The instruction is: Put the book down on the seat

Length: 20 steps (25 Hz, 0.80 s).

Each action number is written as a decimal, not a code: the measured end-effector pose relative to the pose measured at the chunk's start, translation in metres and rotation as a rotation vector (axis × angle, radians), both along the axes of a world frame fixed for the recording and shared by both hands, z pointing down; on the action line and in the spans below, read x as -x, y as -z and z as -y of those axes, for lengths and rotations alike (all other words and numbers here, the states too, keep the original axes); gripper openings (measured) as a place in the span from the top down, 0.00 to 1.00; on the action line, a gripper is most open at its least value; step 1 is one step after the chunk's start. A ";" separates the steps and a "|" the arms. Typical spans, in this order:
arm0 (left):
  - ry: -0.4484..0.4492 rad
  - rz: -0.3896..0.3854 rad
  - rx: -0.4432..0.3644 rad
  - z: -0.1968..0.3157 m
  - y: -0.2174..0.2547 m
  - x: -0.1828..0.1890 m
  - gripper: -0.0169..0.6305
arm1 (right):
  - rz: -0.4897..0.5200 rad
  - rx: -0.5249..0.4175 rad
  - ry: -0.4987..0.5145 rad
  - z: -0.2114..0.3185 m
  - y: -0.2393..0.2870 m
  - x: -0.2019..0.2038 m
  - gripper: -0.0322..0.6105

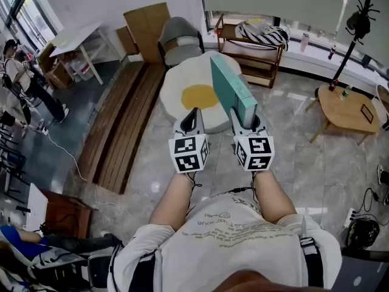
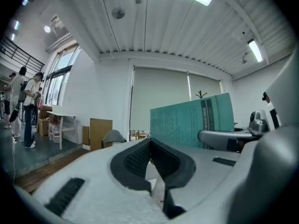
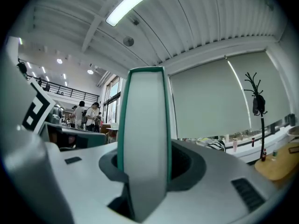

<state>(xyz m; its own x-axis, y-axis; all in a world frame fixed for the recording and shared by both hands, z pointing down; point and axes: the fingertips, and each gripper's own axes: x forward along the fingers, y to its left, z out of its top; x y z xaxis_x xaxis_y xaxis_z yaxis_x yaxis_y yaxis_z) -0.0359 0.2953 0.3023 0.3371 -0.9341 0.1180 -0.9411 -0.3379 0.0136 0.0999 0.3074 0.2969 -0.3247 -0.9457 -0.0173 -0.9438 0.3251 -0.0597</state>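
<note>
Right gripper clamps my book upright mid-frame, off the seat. Left gripper is closed, empty. Laying it down remains.

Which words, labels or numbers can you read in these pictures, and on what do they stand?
Nothing is legible.
Print on the book cover: too blurred to read.
Printed lines on the shirt: too small to read.
The marker cubes: black square patterns, no letters.

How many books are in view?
1. The book stands on edge, clamped in the right gripper, not yet down on the egg-shaped seat. Others may be hidden on the shelf by the window.
</note>
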 end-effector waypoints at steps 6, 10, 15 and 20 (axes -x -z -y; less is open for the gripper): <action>0.017 -0.007 0.015 -0.011 -0.005 -0.019 0.94 | 0.003 0.009 0.028 -0.009 -0.003 -0.017 0.68; 0.017 -0.010 0.033 -0.015 -0.009 -0.026 0.94 | 0.025 0.011 0.039 -0.012 -0.003 -0.024 0.68; 0.014 0.005 0.042 -0.012 -0.014 -0.030 0.94 | 0.041 0.019 0.035 -0.010 -0.007 -0.027 0.68; -0.013 -0.008 0.074 0.004 -0.031 -0.037 0.94 | 0.045 0.043 0.019 0.000 -0.022 -0.032 0.68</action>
<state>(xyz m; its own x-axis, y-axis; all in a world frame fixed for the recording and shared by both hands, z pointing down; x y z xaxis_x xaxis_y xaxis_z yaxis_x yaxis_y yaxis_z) 0.0010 0.2918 0.3337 0.3503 -0.9185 0.1837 -0.9364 -0.3479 0.0465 0.1322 0.3076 0.3186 -0.3421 -0.9396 0.0084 -0.9337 0.3389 -0.1160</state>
